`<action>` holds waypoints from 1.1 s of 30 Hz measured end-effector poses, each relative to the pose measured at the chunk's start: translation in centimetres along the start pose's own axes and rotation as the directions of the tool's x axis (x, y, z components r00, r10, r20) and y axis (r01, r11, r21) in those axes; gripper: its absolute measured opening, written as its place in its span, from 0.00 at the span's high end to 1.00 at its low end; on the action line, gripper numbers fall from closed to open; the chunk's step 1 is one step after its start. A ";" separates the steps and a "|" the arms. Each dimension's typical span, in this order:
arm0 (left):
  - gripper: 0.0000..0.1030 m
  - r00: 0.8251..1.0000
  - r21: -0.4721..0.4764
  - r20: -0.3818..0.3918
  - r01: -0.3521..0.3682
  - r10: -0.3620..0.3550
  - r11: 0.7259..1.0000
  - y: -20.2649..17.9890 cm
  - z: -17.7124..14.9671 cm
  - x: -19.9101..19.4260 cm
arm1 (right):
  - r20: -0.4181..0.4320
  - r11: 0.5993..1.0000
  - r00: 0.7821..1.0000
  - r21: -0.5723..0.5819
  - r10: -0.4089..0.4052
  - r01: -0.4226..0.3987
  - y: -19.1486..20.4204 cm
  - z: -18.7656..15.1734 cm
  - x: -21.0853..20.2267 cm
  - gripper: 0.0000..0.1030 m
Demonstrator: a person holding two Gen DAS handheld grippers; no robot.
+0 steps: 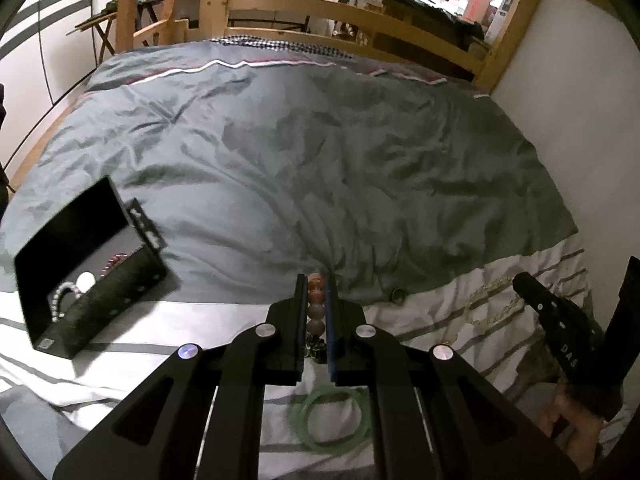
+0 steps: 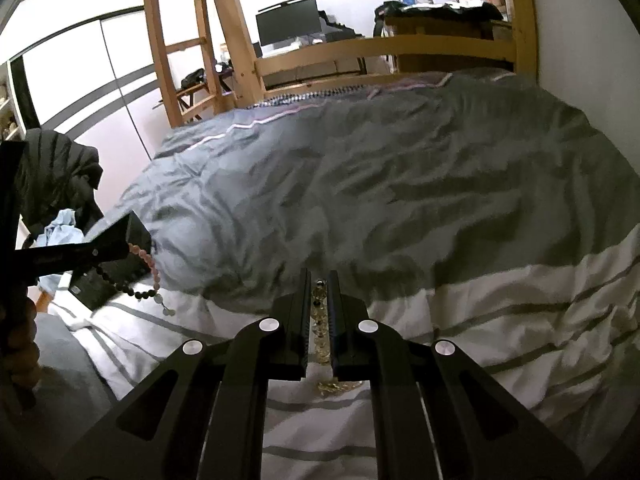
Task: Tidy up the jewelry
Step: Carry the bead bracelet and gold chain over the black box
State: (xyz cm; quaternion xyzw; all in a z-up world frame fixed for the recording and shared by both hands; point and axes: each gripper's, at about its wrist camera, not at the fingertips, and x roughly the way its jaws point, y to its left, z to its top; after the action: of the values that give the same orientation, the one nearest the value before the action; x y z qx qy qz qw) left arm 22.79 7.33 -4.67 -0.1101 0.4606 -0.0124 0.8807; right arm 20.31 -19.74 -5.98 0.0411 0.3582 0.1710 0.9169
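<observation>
On a bed [image 1: 304, 168] covered by a grey duvet with a white striped band along its near edge, two hand-held grippers each gripped a piece of jewellery.

The left gripper [image 1: 316, 284] had its jaws drawn narrow on a beaded bracelet [image 1: 315, 304] of round reddish-brown beads, the visible run of beads lined up along the fingers and pointing toward the far end of the bed. From the right wrist view the same strand [image 2: 150, 276] hung below the tips in a drooping loop, pink beads giving way to dark ones and then pale ones.

The right gripper [image 2: 319, 284] was likewise pinched nearly closed, on a gold-coloured chain [image 2: 320, 320] whose links ran lengthwise between the fingers; more chain lay bunched on the white band just below [image 2: 336, 386].

A green bangle [image 1: 332, 420] lay flat on the white band near the bed's near edge, beneath the left gripper. A small dark ring [image 1: 398, 295] sat where grey met white. Toward the bed's near left corner stood an open black jewellery box [image 1: 80, 312], lid upright, with a string of pearls [image 1: 60, 300] inside.
</observation>
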 end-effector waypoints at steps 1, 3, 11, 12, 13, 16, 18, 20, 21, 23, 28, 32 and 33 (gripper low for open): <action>0.93 1.000 -0.002 0.004 0.000 0.000 1.000 0.3 0.1 -0.7 | 0.008 1.000 1.000 -0.005 -0.001 0.001 0.4 0.3 -0.5 0.92; 0.93 1.000 -0.004 0.014 -0.003 0.003 1.000 0.9 0.1 -1.8 | 0.012 1.000 1.000 -0.005 0.008 -0.008 1.0 0.7 -0.9 0.92; 0.93 0.999 -0.049 0.048 -0.015 0.017 0.999 4.6 0.4 -5.8 | 0.026 0.997 0.998 -0.044 0.059 -0.058 5.1 2.7 -2.1 0.92; 0.93 0.999 -0.053 0.048 -0.019 0.022 0.998 5.0 0.4 -6.0 | 0.026 0.997 0.998 -0.048 0.064 -0.062 5.5 2.9 -2.2 0.92; 0.93 0.998 -0.064 0.049 -0.025 0.028 0.998 5.7 0.3 -6.5 | 0.024 0.996 0.997 -0.059 0.073 -0.072 6.5 3.3 -2.3 0.92; 0.93 0.997 -0.089 0.065 -0.026 0.032 0.996 7.5 0.2 -7.7 | 0.020 0.991 0.995 -0.091 0.097 -0.094 8.7 4.0 -2.4 0.92; 0.93 0.997 -0.104 0.075 -0.028 0.036 0.994 8.6 0.0 -8.2 | 0.019 0.988 0.993 -0.110 0.115 -0.113 10.3 4.4 -2.3 0.92; 0.93 0.996 -0.121 0.073 -0.042 0.051 0.992 10.2 -0.3 -8.5 | 0.017 0.984 0.991 -0.124 0.134 -0.131 12.0 4.7 -2.1 0.92; 0.93 0.996 -0.128 0.070 -0.046 0.055 0.991 10.7 -0.3 -8.6 | 0.017 0.982 0.990 -0.132 0.139 -0.136 12.8 4.9 -2.0 0.92; 0.93 0.995 -0.153 0.070 -0.058 0.070 0.986 12.5 -0.6 -9.0 | 0.007 0.976 0.987 -0.151 0.159 -0.156 14.7 5.1 -1.6 0.92; 0.93 0.989 -0.189 0.090 -0.095 0.113 0.977 15.8 -1.1 -10.0 | -0.035 0.960 0.982 -0.206 0.186 -0.189 18.8 5.0 0.2 0.92; 0.93 0.986 -0.225 0.095 -0.113 0.137 0.968 18.6 -1.2 -10.4 | -0.063 0.945 0.975 -0.242 0.212 -0.221 21.8 5.1 1.9 0.92; 0.93 0.985 -0.233 0.097 -0.115 0.141 0.966 19.2 -1.1 -10.5 | -0.067 0.941 0.974 -0.251 0.218 -0.228 22.5 5.2 2.2 0.92</action>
State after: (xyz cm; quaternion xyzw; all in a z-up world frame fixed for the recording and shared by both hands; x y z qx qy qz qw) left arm 14.31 27.09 -0.78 -0.1802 0.4149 0.1034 0.8858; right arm 18.90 2.38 0.91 -0.0410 0.3434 0.3196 0.8822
